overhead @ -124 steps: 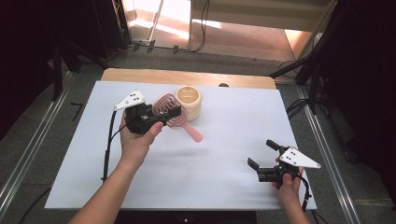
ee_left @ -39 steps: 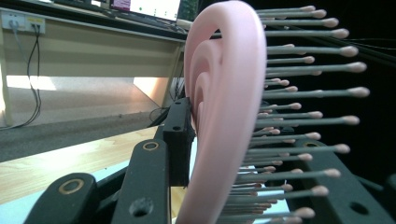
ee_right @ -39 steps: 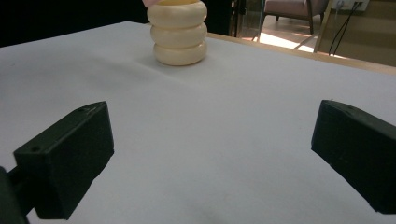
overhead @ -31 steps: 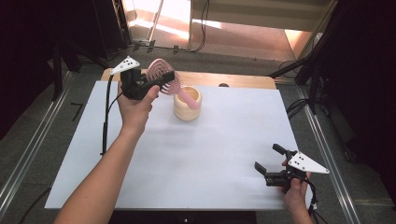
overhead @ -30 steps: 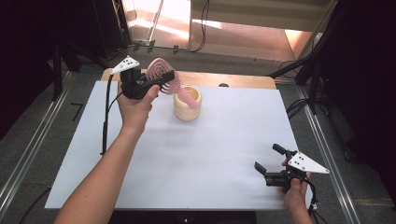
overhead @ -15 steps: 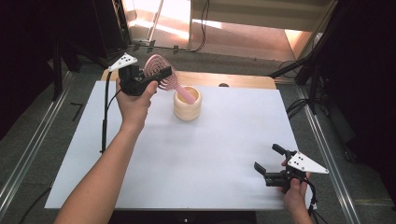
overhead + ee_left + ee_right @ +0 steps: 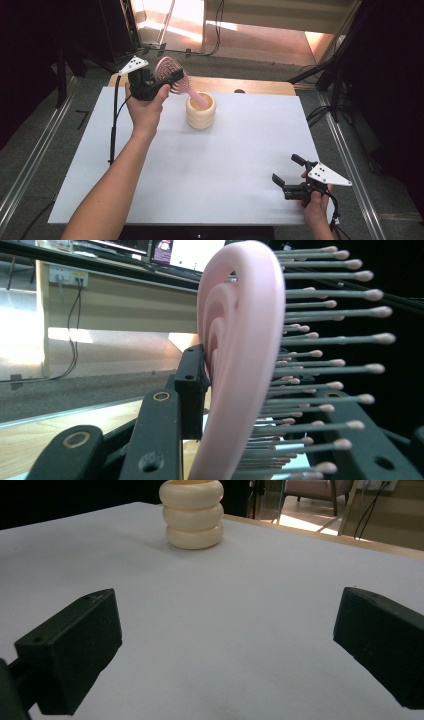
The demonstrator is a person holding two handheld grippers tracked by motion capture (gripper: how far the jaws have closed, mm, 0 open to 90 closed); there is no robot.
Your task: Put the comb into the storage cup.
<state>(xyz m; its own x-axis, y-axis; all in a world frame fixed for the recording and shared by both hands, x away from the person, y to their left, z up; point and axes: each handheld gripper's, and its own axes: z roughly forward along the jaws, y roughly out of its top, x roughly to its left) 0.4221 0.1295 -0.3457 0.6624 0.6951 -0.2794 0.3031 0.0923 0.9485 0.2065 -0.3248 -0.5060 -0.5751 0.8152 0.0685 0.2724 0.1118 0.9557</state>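
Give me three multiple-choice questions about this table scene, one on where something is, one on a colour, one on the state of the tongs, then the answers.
1. Where does the hairbrush handle end?
A. inside the holder
B. flat on the table
C. in the right tongs

2. What colour is the hairbrush?
A. blue
B. pink
C. green

3. How are the right tongs?
A. shut on the holder
B. shut on the hairbrush
C. open, holding nothing

Answers: 1 A, the handle tip dips into the holder's mouth. 2 B, head and handle are pink. 3 C, the jaws stand wide apart over bare table; the left tongs clamp the brush head.
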